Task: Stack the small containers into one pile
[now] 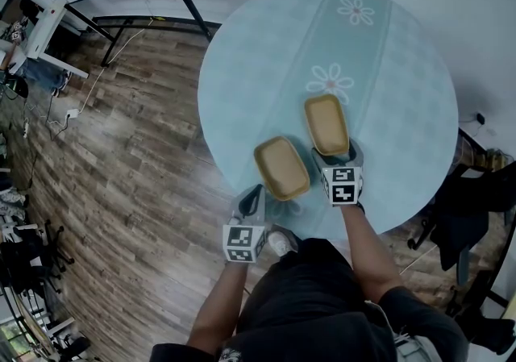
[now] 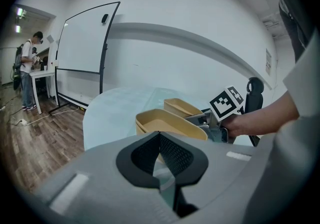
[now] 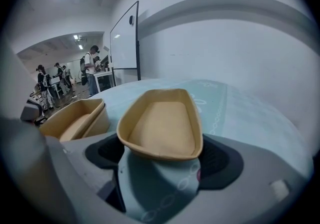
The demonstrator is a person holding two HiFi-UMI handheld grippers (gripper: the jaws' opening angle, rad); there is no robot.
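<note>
Right gripper (image 3: pixel 162 155): jaws spread wide and straddling the near short end of the right container (image 1: pixel 326 122). The pads sit just beside its walls, with no clear squeeze yet. The container lies flat on the table (image 1: pixel 403 70), right of centre, long axis pointing away from the person. It reads as the approach for a pick. An end-on grip leaves the open top and the far end free for nesting.

Left gripper (image 2: pixel 161 140): jaws pressed together, nothing in them. It hangs at the table's front edge, just short of the left container (image 1: pixel 281 167) and not touching it. My guess is it's just out of the way, though it could steady the target if needed.

Left container: near the front edge, angled, close beside the right one, and they look apart in the head view. In the right gripper view its rim looks doubled, so it may already be two nested, but I can't confirm that. It's likely the pile base.

Surface: round table with a pale blue cloth, daisy prints and a lighter band down the middle. It looks smooth, so a nudged container may slide.

Room: wood-plank floor (image 1: pixel 121 175), white wall, a whiteboard (image 2: pixel 82 53) on a stand, people (image 3: pixel 92 66) in the background.
</note>
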